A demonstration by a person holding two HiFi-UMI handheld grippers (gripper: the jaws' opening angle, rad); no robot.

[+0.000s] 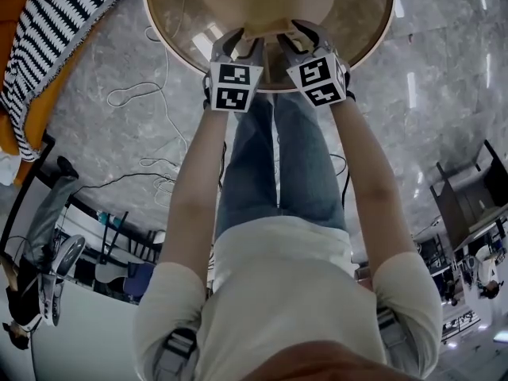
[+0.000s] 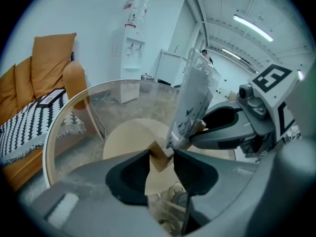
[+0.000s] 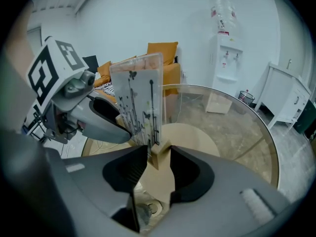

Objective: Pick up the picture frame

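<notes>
Two grippers meet at one thing: the picture frame (image 3: 140,95), which stands upright on the round glass table (image 2: 59,127) between them. The left gripper (image 2: 160,166) has its jaws a narrow way apart, with a corner of the frame's wooden foot (image 2: 159,157) wedged between the pads and both pads against the wood. The right gripper (image 3: 159,163) grips the opposite end of that foot the same way; the wood lies against its right pad and the clear panel's lower edge sits at its left pad.

From the left gripper the panel rises ahead and to the right, with the other gripper's finger just beside its lower edge; from the right gripper it rises ahead and to the left, with the other gripper close behind it. Room between the two tools is slight; beyond the frame the glass lies bare out to its pale rim, which curves well ahead of both. In the head view both grippers sit just inside the table's near edge, side by side, close but apart.

Below the glass, under both sets of jaws, a tan wooden disc (image 2: 128,135) shows. Past the rim, to the left gripper's left, stands an orange sofa (image 2: 47,65) with a striped throw (image 2: 19,132); well ahead of the right gripper are a water dispenser (image 3: 224,58) and a white cabinet (image 3: 289,95).
</notes>
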